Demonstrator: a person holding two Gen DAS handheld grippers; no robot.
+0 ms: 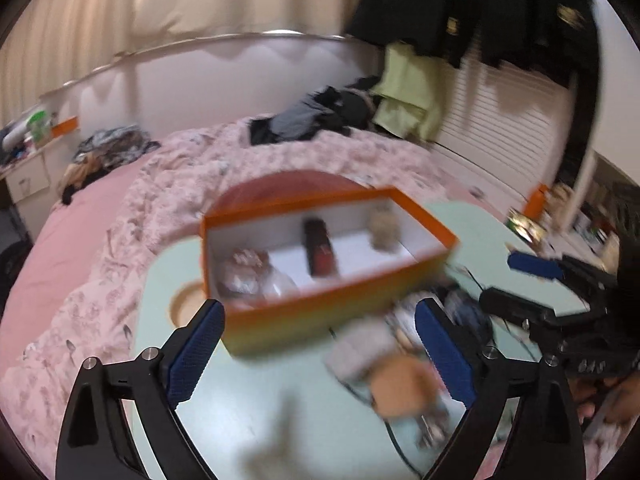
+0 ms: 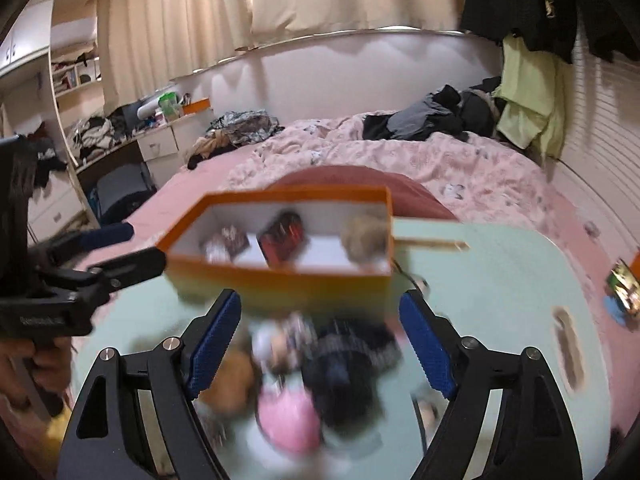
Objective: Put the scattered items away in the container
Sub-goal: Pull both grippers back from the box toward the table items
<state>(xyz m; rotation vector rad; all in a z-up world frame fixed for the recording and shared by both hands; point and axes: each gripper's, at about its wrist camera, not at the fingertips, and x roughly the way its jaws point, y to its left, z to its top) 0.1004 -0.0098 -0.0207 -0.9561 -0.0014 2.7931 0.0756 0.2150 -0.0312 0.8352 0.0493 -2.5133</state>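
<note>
Both my tongs stand spread, nothing between the pads. Left gripper (image 1: 320, 352) hangs over the pale green table (image 1: 280, 420), pointing at the orange box (image 1: 320, 308). Right gripper (image 2: 320, 344) hangs over the loose pile just in front of that same box.

Progress, as I judge it: partly done. Inside the box sit three things already: a patterned packet (image 1: 246, 272) at the left end, a dark red case (image 1: 318, 250) in the middle, a fuzzy beige lump (image 1: 386, 228) at the right end. Left to do: the heap on the table near the box's front wall, including a round pink item (image 2: 288, 420), a dark bundle (image 2: 348, 360), a tan blob (image 1: 400, 386) and a thin black cord (image 1: 394, 436). Blur hides what most of these are.

Views differ. Left camera shows the right gripper from the side and a wooden coaster (image 1: 184, 308) just beside the box. Right camera shows the pink item, the hand (image 2: 44, 360) on the left tool, and a phone (image 2: 624, 286) at the far table edge.
</note>
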